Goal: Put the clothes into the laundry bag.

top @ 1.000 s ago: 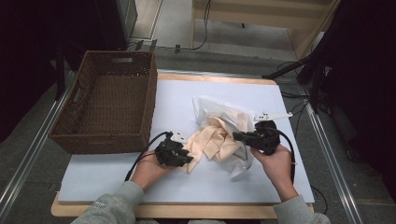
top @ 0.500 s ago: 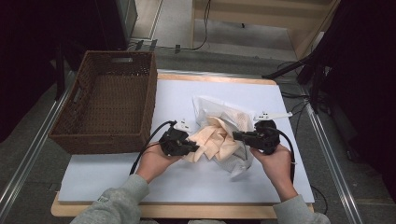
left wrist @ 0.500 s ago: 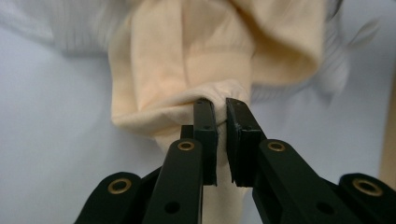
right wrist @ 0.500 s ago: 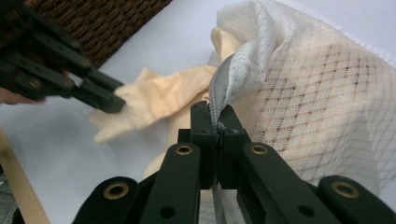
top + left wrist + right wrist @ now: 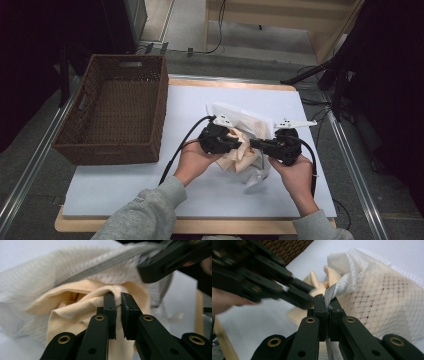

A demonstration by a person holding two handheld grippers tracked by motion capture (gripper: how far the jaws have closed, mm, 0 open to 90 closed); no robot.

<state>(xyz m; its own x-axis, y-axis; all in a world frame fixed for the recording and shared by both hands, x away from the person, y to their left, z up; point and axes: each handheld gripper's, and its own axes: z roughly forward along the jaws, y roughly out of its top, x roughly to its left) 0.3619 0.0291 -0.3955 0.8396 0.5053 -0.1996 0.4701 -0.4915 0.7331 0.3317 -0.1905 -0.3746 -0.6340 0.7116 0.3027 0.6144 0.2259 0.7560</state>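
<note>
No brand, label or lettering can be read on anything here. Your left tool (image 5: 239, 145) has just been closing, and its black jaws now pinch a fold of the peach cloth (image 5: 82, 312), a soft, matte, crumpled fabric bunched up in loose folds. Your right tool (image 5: 255, 144) is clamped tight on the edge of the white mesh laundry bag (image 5: 377, 300), right along its grey zipper tape (image 5: 331, 293). The bag is a see-through net with a diamond pattern, and the cloth's warm tone shows through its wall.

In the high view, bag and cloth sit together at the middle of the tabletop (image 5: 125, 190), between your two hands, with the cloth half inside the bag's mouth and half spilling out towards you. The two tools point at each other and nearly meet over the bundle.

The tabletop is covered with a smooth, pale sheet with a wooden edge showing along its near side. A dark brown woven wicker basket (image 5: 85, 140), rectangular with cut-out handles, stands at the left, well apart from the bag.
</note>
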